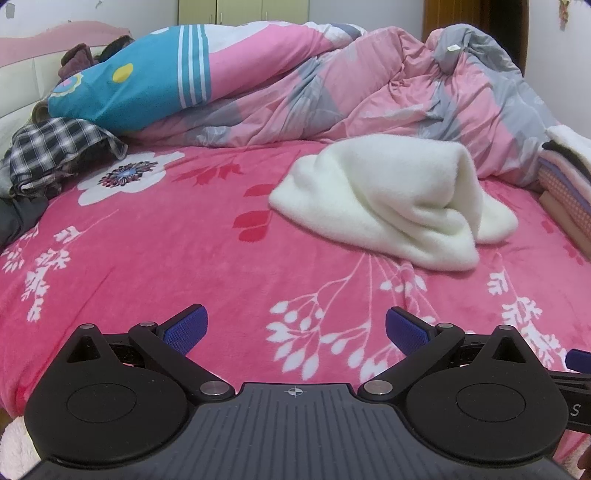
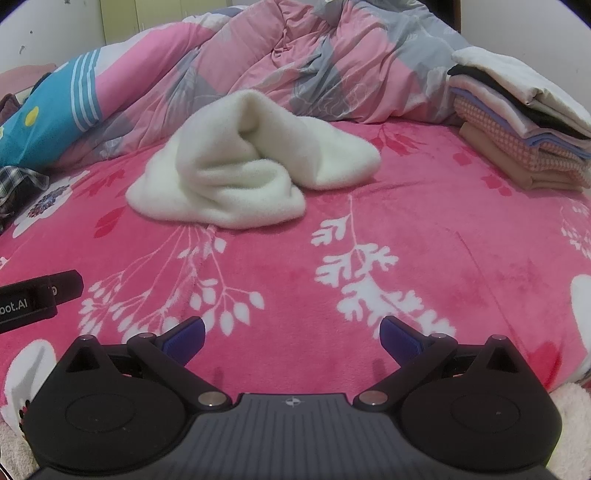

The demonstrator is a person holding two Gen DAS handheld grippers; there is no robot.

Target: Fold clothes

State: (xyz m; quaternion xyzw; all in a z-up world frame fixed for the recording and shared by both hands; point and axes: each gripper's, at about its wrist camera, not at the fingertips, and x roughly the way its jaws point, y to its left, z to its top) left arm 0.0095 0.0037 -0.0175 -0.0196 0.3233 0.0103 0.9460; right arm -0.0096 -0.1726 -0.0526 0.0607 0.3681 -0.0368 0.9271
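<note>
Both left gripper [image 1: 296, 326] and right gripper [image 2: 291, 334] fingers spread wide, holding nothing, above pink blanket [image 2: 424, 229], white garment [image 1: 391, 199] well ahead

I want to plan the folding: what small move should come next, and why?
Probably bring both open grippers, left gripper and right gripper, forward to the crumpled fluffy white garment: it lies bunched and unheld on the pink floral bedspread.

Domestic bedroom. A bed spread with a pink plush floral blanket [image 1: 166, 258] carries a crumpled pink-and-grey quilt [image 1: 369, 92], a pink padded headboard [image 1: 22, 48] against a white wall, a stack of folded fabrics [image 2: 517, 140] and loose plaid clothing [image 1: 55, 155]; pale wardrobe doors [image 1: 240, 11] stand behind.
</note>
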